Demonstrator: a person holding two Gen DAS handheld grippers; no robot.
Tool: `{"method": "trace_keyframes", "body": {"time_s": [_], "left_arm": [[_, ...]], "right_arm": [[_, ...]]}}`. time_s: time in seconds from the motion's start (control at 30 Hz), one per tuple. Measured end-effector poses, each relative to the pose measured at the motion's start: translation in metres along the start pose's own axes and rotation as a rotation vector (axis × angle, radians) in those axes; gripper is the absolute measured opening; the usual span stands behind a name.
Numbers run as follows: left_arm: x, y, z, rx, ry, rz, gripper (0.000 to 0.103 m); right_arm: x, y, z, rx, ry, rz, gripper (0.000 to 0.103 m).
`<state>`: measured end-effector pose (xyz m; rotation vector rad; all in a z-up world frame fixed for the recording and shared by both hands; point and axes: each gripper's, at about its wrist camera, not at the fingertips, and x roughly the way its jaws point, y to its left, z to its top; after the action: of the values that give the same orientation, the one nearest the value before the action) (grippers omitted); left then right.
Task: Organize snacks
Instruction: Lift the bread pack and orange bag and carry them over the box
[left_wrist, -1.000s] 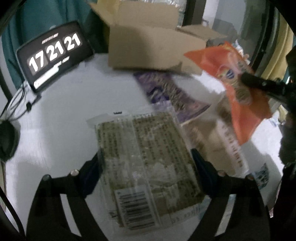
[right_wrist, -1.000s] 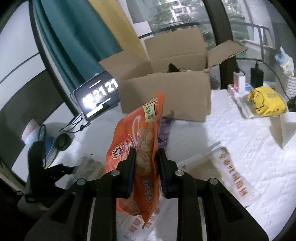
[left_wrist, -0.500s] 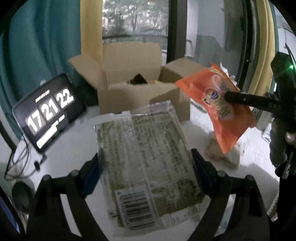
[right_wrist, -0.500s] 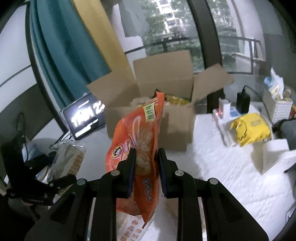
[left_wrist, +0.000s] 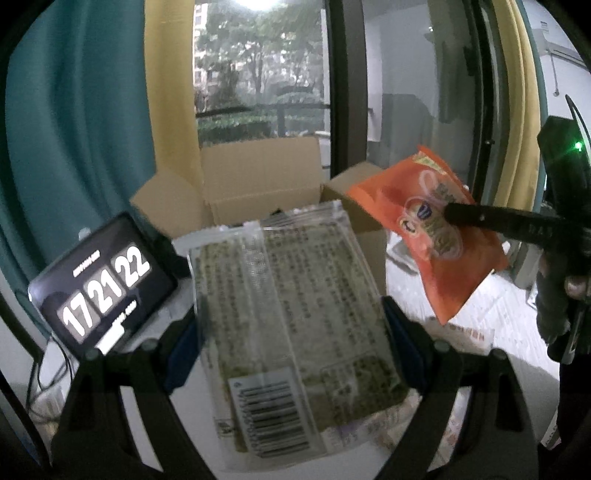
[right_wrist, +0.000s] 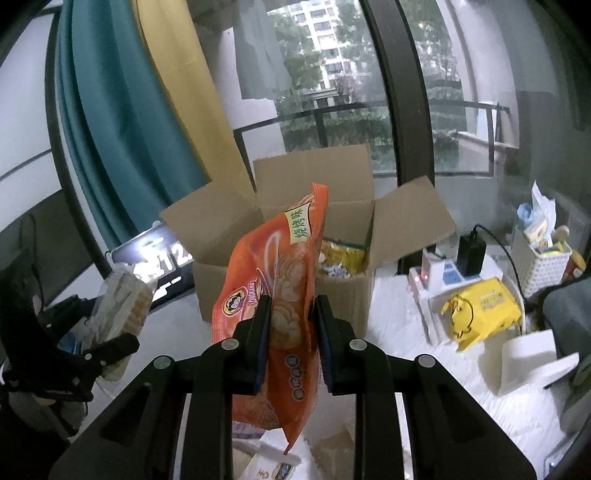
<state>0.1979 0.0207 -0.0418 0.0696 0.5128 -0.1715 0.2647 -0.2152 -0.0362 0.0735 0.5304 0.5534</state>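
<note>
Left tongs (left_wrist: 291, 354) clamp the edges of a clear cracker pack (left_wrist: 291, 332) held flat above the bench (left_wrist: 509, 317). Right tongs (right_wrist: 291, 325) pinch an orange snack bag (right_wrist: 280, 280) upright. Beyond stands the open cardboard box (right_wrist: 347, 291); only the right view shows yellow packets (right_wrist: 343, 254) inside.

My left wrist camera looks forward along my left gripper (left_wrist: 291, 332), close behind it, facing the cardboard box (left_wrist: 258, 184) at the counter's far edge and the window beyond. My right wrist camera looks along my right gripper (right_wrist: 291, 321) at the same cardboard box (right_wrist: 332, 192). Both views share the clock display (left_wrist: 103, 284) (right_wrist: 162, 262), and each catches the other gripper at its side.
</note>
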Motion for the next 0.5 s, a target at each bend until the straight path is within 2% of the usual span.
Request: {"method": "trace_keyframes", "body": {"time_s": [0.5], "left_arm": [[0.028,0.018,0.049,0.021,-0.094,-0.002,0.089]], "right_arm": [[0.016,-0.006,0.037,-0.013,-0.066,-0.031,0.025]]}}
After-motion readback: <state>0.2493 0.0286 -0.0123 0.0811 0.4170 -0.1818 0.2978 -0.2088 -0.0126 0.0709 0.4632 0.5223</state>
